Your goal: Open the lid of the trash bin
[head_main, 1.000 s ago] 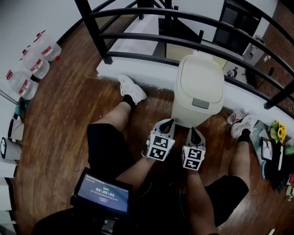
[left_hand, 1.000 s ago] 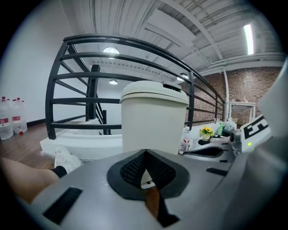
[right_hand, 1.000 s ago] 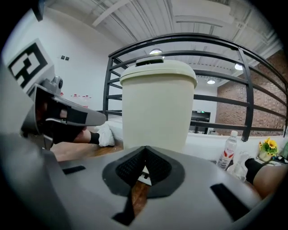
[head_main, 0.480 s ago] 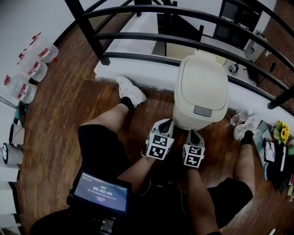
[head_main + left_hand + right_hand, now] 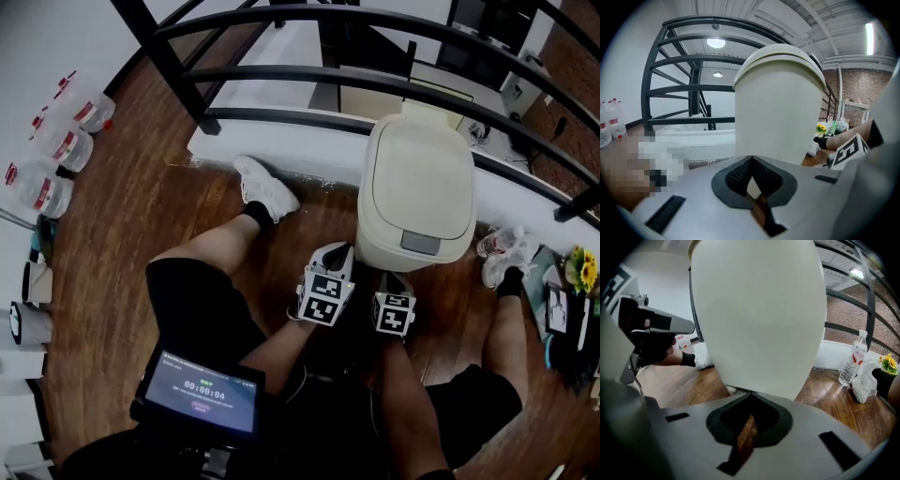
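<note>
A cream trash bin (image 5: 417, 192) stands on the wood floor against a white ledge. Its lid (image 5: 424, 183) is down, with a grey push tab (image 5: 419, 244) at the near edge. My left gripper (image 5: 339, 253) is shut and empty, low at the bin's front left. My right gripper (image 5: 390, 277) is also shut and empty, close to the bin's base under the tab. In the left gripper view the bin (image 5: 780, 103) rises just beyond the shut left gripper (image 5: 750, 159). The right gripper view shows the bin wall (image 5: 759, 315) very near the shut right gripper (image 5: 751, 394).
A black railing (image 5: 281, 66) and white ledge (image 5: 272, 145) run behind the bin. Several water jugs (image 5: 56, 141) stand at the far left, and a small bottle (image 5: 494, 244) and flowers (image 5: 589, 274) at the right. The person's legs flank the grippers, with a tablet (image 5: 199, 391) below.
The head view has swung a little, so the bin sits lower and nearer in frame. Both grippers stay shut in front of the bin, the right one slightly closer to its base.
</note>
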